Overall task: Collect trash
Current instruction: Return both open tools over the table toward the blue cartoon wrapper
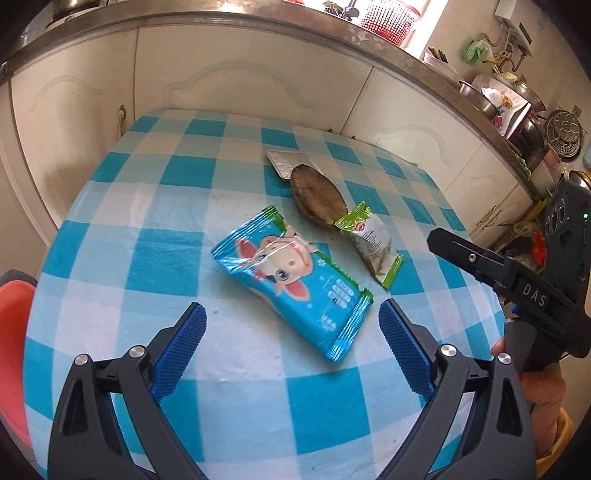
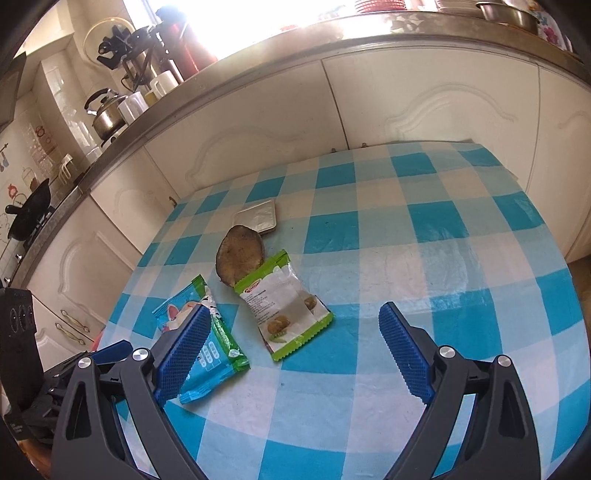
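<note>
A blue snack wrapper with a cartoon face (image 1: 291,275) lies on the checked tablecloth (image 1: 147,206); it also shows in the right wrist view (image 2: 218,332). A green and white wrapper (image 1: 373,243) (image 2: 286,308) lies to its right. A brown peel (image 1: 317,194) (image 2: 240,256) and a small white packet (image 1: 290,160) (image 2: 260,218) lie behind them. My left gripper (image 1: 291,323) is open and empty just short of the blue wrapper. My right gripper (image 2: 291,326) is open and empty, just short of the green wrapper; its body also shows in the left wrist view (image 1: 491,266).
White kitchen cabinets (image 1: 236,70) stand close behind the table. The counter above holds a red basket (image 1: 388,16), pots (image 1: 524,122) and a kettle (image 2: 105,114). An orange stool (image 1: 11,347) sits at the table's left edge.
</note>
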Available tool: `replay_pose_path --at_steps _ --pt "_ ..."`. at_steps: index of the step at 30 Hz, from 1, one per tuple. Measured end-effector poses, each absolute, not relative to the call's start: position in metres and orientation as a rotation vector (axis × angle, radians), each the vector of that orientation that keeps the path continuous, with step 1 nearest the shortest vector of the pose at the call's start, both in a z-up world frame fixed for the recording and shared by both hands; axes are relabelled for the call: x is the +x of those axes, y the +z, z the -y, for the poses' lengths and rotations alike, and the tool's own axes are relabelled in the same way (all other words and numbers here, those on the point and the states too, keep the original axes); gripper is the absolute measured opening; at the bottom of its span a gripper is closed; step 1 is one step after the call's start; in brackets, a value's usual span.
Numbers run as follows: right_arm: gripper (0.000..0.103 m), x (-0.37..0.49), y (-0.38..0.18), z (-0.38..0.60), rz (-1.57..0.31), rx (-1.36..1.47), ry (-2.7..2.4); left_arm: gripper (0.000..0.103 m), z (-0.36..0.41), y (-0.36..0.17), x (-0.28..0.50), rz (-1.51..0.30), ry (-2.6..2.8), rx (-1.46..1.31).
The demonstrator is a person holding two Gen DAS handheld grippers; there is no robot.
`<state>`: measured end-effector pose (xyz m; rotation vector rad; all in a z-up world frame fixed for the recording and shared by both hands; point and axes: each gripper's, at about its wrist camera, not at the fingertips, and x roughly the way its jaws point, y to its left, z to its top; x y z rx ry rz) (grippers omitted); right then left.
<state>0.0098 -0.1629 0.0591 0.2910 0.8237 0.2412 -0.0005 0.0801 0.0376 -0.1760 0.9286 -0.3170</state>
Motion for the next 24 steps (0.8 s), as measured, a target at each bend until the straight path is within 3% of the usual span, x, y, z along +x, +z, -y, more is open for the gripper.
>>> replay_pose_path --at_steps 24 --pt "0.091 0.034 0.052 0.163 -0.842 0.259 0.257 0.095 -0.045 0.011 0.045 -0.930 -0.151 -0.016"
